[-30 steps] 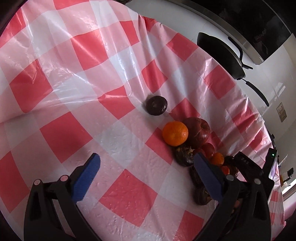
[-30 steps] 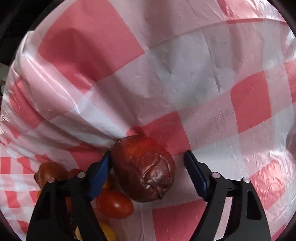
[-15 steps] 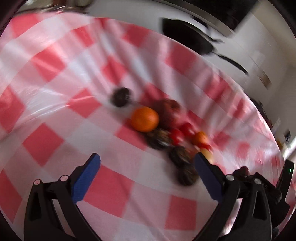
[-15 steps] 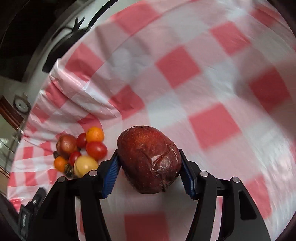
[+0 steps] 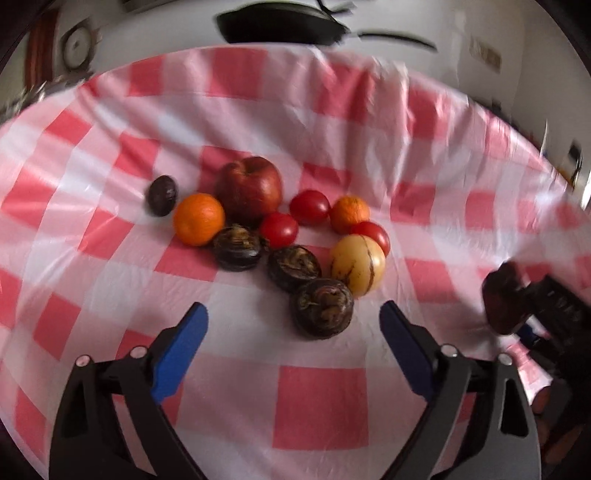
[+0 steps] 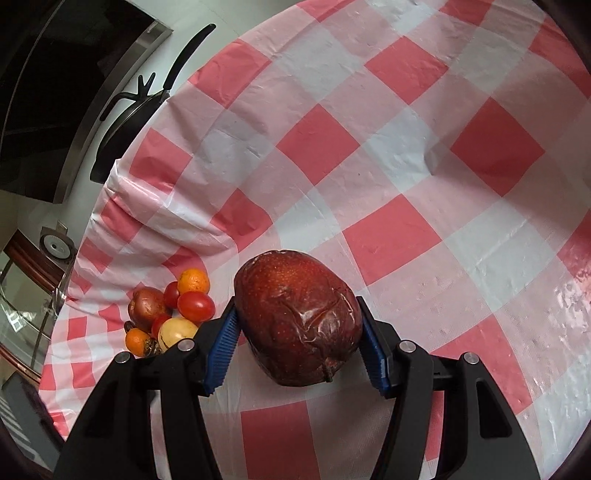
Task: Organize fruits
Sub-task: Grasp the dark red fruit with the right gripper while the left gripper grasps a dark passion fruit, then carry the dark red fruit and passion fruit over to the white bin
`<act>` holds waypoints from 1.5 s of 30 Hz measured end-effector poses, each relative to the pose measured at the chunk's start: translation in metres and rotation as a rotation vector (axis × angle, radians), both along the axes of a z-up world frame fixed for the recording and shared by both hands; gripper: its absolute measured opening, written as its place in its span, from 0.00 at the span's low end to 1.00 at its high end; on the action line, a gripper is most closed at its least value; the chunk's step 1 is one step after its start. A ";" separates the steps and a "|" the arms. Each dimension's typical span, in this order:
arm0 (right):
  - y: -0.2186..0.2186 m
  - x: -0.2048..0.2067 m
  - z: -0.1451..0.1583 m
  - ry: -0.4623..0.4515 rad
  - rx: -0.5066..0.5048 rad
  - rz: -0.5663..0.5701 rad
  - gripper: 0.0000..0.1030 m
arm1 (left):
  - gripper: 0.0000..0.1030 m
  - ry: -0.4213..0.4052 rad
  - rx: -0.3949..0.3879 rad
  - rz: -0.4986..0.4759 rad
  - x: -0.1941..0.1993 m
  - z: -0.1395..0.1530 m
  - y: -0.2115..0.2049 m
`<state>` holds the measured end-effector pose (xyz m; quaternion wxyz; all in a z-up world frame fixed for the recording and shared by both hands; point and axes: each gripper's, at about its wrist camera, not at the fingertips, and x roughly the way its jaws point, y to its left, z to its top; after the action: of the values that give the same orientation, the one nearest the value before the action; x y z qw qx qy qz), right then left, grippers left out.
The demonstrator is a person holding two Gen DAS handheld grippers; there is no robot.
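A wrinkled red fruit (image 6: 297,321), large and dark, is gripped between the blue pads of my right gripper (image 6: 297,332), held above the checked cloth. In the left wrist view that fruit (image 5: 498,299) and its gripper show at the right edge. My left gripper (image 5: 291,313) faces the fruit cluster: a red apple (image 5: 249,186), an orange (image 5: 198,219), tomatoes (image 5: 309,206), a yellow fruit (image 5: 357,265) and dark brown fruits. Its jaws are closing. The nearest dark fruit (image 5: 322,312) lies between the fingertips, nearer the right one, and neither pad touches it.
A red and white checked cloth (image 6: 406,236) covers the table. A black pan (image 5: 280,26) sits on the white counter beyond the cloth's far edge, and shows again in the right wrist view as a pan (image 6: 122,140). The fruit cluster (image 6: 170,317) lies left of my right gripper.
My right gripper shut on the wrinkled red fruit and carried it away from the cluster. The left view swung round so the cluster sits straight ahead, and its jaws narrowed slightly.
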<state>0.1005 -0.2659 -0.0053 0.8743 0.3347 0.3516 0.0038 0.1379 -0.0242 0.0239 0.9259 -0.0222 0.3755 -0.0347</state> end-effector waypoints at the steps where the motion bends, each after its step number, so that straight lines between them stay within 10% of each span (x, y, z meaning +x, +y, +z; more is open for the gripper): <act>1: -0.002 -0.002 0.001 -0.001 0.001 -0.001 0.57 | 0.86 0.014 0.017 -0.009 0.005 -0.002 -0.006; 11: -0.001 0.000 0.000 0.007 -0.003 0.009 0.57 | 0.56 0.124 0.054 -0.003 0.033 -0.017 -0.012; 12: -0.001 0.000 0.000 0.006 -0.006 0.010 0.57 | 0.42 0.119 0.048 -0.005 0.032 -0.016 -0.010; 24: -0.001 -0.002 -0.001 -0.002 0.003 0.018 0.57 | 0.42 -0.100 -0.141 0.048 -0.065 0.017 0.044; 45: -0.004 -0.014 0.000 -0.040 0.033 0.017 0.58 | 0.43 -0.099 -0.201 0.139 -0.094 0.011 0.085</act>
<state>0.0861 -0.2702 -0.0048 0.8754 0.3457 0.3369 0.0238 0.0441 0.0606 0.0350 0.9366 -0.1394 0.3213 -0.0088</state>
